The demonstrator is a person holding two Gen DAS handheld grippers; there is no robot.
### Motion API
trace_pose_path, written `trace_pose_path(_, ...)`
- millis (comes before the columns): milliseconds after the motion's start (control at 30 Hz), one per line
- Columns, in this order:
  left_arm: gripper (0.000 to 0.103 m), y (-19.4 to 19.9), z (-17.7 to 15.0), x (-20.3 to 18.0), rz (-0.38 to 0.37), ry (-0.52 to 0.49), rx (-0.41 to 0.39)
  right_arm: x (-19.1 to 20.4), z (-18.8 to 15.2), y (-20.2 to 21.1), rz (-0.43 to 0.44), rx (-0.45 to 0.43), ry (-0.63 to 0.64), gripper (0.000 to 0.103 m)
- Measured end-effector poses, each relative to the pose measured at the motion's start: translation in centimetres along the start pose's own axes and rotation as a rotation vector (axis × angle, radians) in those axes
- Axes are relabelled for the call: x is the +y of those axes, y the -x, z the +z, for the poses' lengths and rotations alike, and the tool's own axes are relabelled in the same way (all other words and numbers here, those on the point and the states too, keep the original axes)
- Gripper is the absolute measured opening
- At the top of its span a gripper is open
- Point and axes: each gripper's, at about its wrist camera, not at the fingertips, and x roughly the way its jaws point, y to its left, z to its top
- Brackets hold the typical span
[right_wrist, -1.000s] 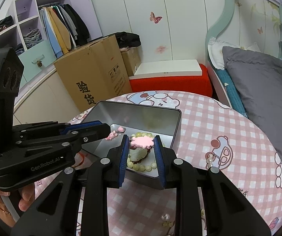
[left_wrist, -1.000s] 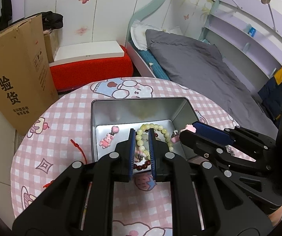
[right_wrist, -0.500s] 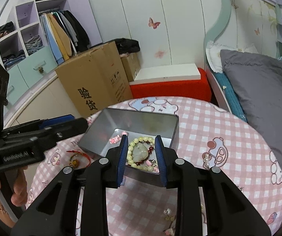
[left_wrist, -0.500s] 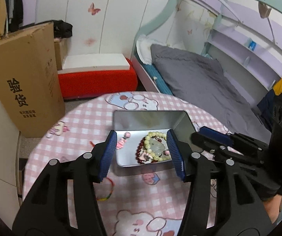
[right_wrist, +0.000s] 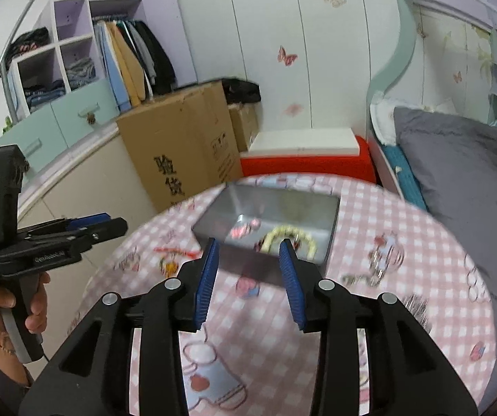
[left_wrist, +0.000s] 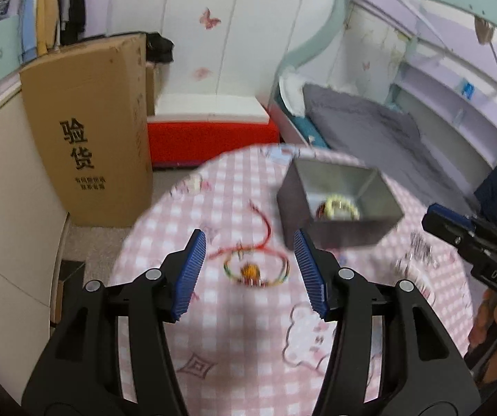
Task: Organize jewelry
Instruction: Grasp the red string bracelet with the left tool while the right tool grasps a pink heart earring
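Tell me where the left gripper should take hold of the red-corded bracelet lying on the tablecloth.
Probably the colourful loop, flat on the table between the open left gripper pads. Come down from above, pinching across one side of the thin band, not the orange bead; the red cord trails loosely toward the tin.

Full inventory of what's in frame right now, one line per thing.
metal tin: one, grey, open, on the table.
pale bead bracelet: one, cream-yellow, inside the tin.
dark red beads: one string, inside the tin beside the pale bracelet.
pink charm: one, inside the tin; blurred.
red cord bracelet: one, on the cloth left of the tin.
multicolour bracelet: one, orange bead at centre, on the cloth between the left tongs' fingers in view.
table: one, round, pink check cloth.
cardboard box: one, brown, on the floor.
left tongs: open, empty.
right tongs: jaws just opening, empty.
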Motion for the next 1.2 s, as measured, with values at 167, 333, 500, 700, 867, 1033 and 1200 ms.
trace_pose_path(167, 0.053, -3.1, -2.5, -2.0, -0.032, -0.121, 0.084, -0.6, -2.0, -0.5, -0.025, 0.051, -0.025, 0.034)
trace_pose_path(333, 0.054, -6.0, -3.1, -2.8, -0.01, -0.164, 0.134, -2.0, -3.5, -0.5, -0.06, 0.084, -0.054, 0.034)
trace_pose_path(500, 0.046, -7.4, -2.8, -3.1, 0.016, -0.185, 0.14, -3.6, -4.5, -0.1, -0.093, 0.1, -0.077, 0.034)
trace_pose_path(700, 0.008, -6.6, -2.5, -2.4, 0.028, -0.143, 0.12, -5.9, -5.8, 0.8, -0.135, 0.115, -0.105, 0.034)
trace_pose_path(867, 0.008, -4.1, -2.0, -2.4, 0.008, -0.105, 0.068, -7.4, -6.7, 1.5, -0.161, 0.127, -0.13, 0.034)
trace_pose_path(1033, 0.008, -1.2, -1.2, -3.2, -0.074, -0.07, 0.024, -7.9, -7.7, 2.6, -0.167, 0.141, -0.123, 0.034)
trace_pose_path(1200, 0.008, 0.8, -1.2, -4.7, -0.14, -0.071, -0.008, -7.1, -8.7, 2.4, -0.161, 0.172, -0.055, 0.034)
